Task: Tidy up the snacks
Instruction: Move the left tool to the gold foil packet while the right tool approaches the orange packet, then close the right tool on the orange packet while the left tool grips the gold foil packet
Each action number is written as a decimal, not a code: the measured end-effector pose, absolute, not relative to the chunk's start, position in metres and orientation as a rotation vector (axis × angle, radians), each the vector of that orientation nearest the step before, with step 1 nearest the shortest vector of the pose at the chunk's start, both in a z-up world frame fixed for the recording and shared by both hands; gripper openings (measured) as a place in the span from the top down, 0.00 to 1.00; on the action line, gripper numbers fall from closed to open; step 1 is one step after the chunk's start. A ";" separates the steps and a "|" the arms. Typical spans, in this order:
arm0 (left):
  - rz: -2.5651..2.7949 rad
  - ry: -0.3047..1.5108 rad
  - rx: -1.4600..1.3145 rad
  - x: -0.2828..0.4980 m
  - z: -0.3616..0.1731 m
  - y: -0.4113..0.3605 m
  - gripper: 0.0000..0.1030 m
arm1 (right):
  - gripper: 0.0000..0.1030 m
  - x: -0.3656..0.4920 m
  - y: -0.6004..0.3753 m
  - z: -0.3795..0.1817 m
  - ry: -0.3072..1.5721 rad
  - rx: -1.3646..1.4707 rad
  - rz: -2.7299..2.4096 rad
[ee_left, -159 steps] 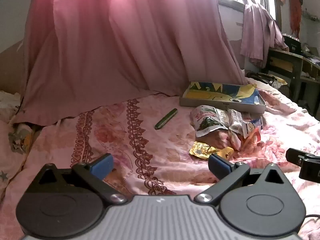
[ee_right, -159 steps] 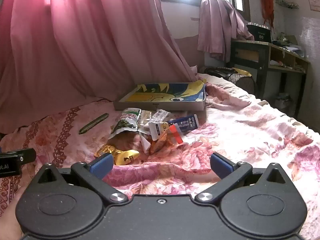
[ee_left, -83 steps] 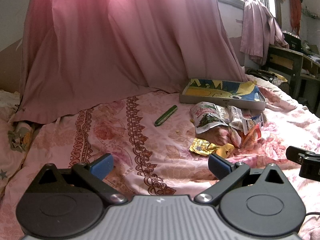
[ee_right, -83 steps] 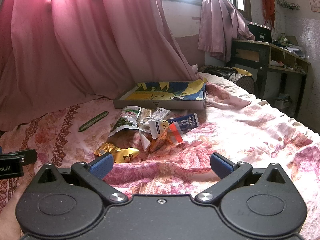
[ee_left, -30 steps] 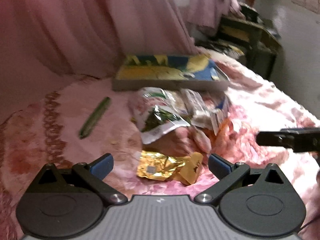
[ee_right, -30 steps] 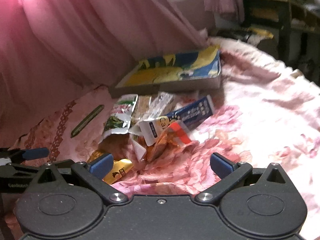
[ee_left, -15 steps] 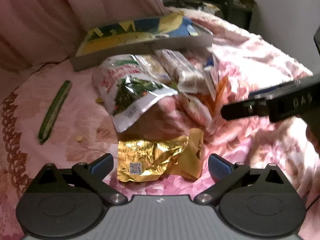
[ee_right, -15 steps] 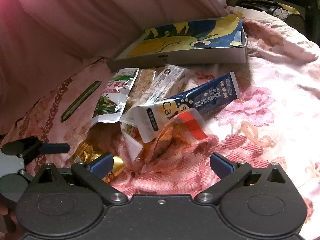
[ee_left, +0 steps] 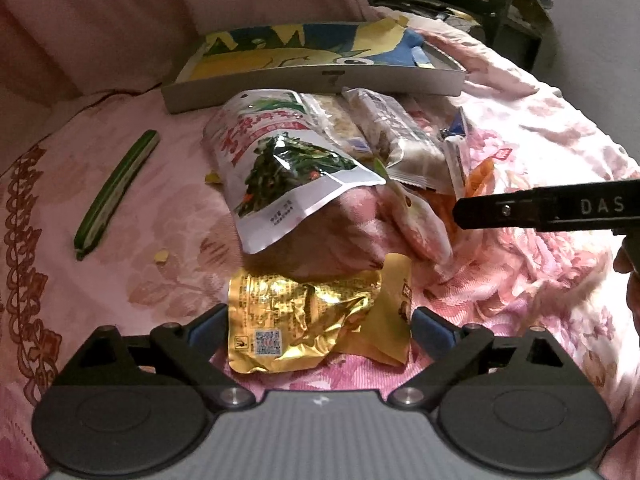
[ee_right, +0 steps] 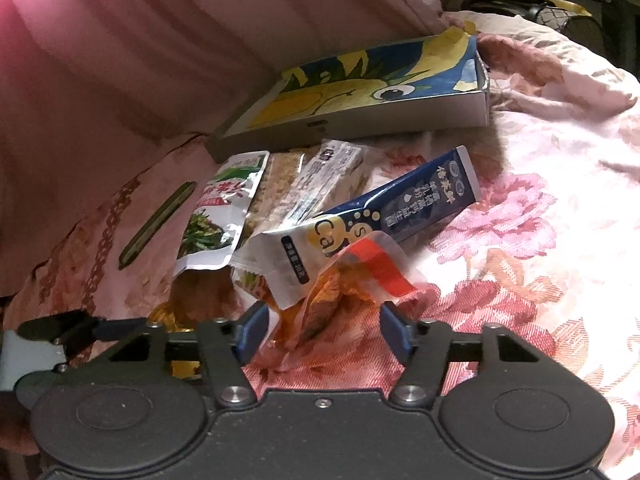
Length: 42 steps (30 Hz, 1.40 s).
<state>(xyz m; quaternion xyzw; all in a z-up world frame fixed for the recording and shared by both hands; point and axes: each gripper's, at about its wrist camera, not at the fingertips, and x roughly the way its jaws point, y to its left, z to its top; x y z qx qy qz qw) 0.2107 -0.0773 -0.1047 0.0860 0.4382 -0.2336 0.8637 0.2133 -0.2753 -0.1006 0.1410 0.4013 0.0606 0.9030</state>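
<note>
A pile of snack packets lies on the pink floral bedspread in front of a shallow tray [ee_left: 256, 84] with a blue and yellow picture. My left gripper [ee_left: 316, 326] is open, its fingers on either side of a crumpled gold foil packet [ee_left: 296, 324]. Behind it lie a white and green vegetable pouch [ee_left: 280, 168] and clear wrapped bars [ee_left: 400, 136]. My right gripper [ee_right: 322, 330] is open but partly narrowed around an orange packet with a red strip [ee_right: 344, 288]. A navy and white packet [ee_right: 400, 208] lies just beyond. The tray [ee_right: 360, 120] also shows in the right wrist view.
A thin green stick packet [ee_left: 116, 188] lies alone to the left of the pile. Pink curtains [ee_right: 160, 40] hang behind the bed. A dark desk [ee_left: 480, 0] stands at the far right. The right gripper's finger [ee_left: 548, 208] crosses the left wrist view.
Both grippers moved forward and down to the snack pile. The left now straddles the gold packet. The right gripper's fingers have narrowed around the orange packet.
</note>
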 end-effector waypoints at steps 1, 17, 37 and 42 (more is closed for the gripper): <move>-0.479 0.922 0.181 0.211 -0.105 -0.079 0.05 | 0.42 0.215 -0.275 -0.102 0.831 0.297 0.122; -0.426 0.936 0.172 0.211 -0.104 -0.085 0.05 | 0.70 0.227 -0.273 -0.113 0.847 0.362 0.130; -0.398 0.916 0.135 0.199 -0.098 -0.079 0.22 | 0.73 0.198 -0.276 -0.103 0.855 0.370 0.095; -0.383 0.914 0.129 0.192 -0.097 -0.079 0.29 | 0.73 0.191 -0.277 -0.100 0.851 0.378 0.086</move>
